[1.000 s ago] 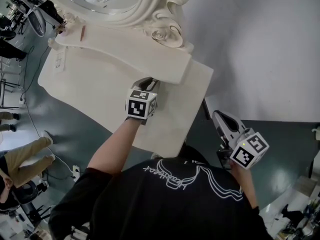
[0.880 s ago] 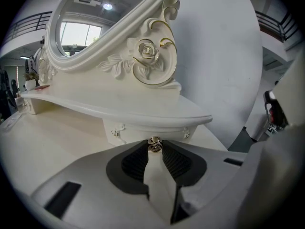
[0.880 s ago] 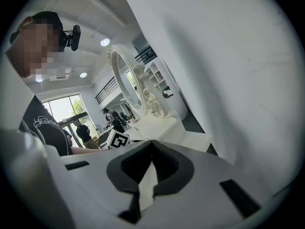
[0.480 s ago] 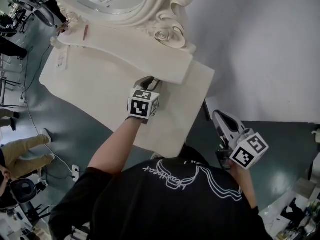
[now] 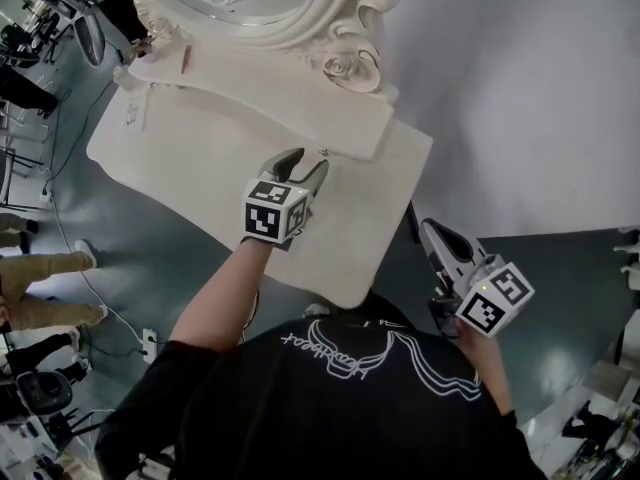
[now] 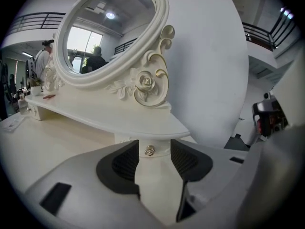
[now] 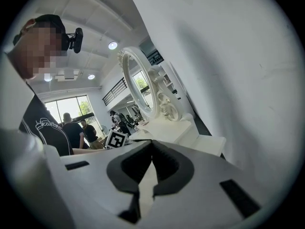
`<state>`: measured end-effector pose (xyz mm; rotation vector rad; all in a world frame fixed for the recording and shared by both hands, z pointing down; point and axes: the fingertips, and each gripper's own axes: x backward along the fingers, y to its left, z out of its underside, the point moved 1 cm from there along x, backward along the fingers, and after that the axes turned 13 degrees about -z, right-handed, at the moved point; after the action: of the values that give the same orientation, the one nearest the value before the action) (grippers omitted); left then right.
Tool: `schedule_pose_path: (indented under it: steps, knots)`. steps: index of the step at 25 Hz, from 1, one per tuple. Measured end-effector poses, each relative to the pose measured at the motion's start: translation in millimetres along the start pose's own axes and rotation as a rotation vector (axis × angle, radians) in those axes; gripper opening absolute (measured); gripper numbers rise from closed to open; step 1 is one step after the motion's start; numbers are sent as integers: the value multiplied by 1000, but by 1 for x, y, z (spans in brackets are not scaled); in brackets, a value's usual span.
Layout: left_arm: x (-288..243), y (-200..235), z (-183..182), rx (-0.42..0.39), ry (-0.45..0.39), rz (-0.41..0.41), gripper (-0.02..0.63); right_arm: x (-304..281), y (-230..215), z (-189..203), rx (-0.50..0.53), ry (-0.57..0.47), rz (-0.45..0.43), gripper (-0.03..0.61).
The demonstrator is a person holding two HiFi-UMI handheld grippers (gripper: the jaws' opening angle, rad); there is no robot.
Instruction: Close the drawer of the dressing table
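The white dressing table (image 5: 200,168) carries a raised shelf (image 5: 270,88), and a small drawer sits under that shelf's right end. The drawer's metal knob (image 5: 322,153) (image 6: 150,150) sticks out of a front (image 6: 153,157) that looks pushed in under the shelf. My left gripper (image 5: 308,160) (image 6: 154,144) hovers over the tabletop just in front of the knob. Its jaws are opening and stand wide, with the knob framed between the tips and untouched. My right gripper (image 5: 430,228) (image 7: 152,143) is held off the table's right side, shut on nothing.
An ornate oval mirror (image 5: 300,8) (image 6: 109,37) stands on the shelf against a white wall (image 5: 520,98). A red stick (image 5: 184,60) and small items lie at the shelf's far left. People and equipment (image 5: 30,288) occupy the floor to the left.
My left gripper was closed around the knob; its jaws have spread and it has lifted a little back from the drawer. The right gripper stays beside the table.
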<state>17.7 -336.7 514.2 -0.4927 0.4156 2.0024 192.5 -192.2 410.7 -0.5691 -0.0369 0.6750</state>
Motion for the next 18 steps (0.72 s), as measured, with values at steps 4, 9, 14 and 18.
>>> schedule_pose_path:
  steps: [4,9,14,18]
  knots:
    - [48,-15,-21,45,-69,83,202,-3,23,-1,20,-15,-22,5]
    - [116,-36,-40,108,-127,204,86,-12,59,-1,33,-47,-73,5]
    - [172,-54,-48,96,-173,281,12,-15,91,0,74,-61,-103,5]
    - [212,-69,-54,49,-224,343,5,-16,110,0,128,-64,-107,5]
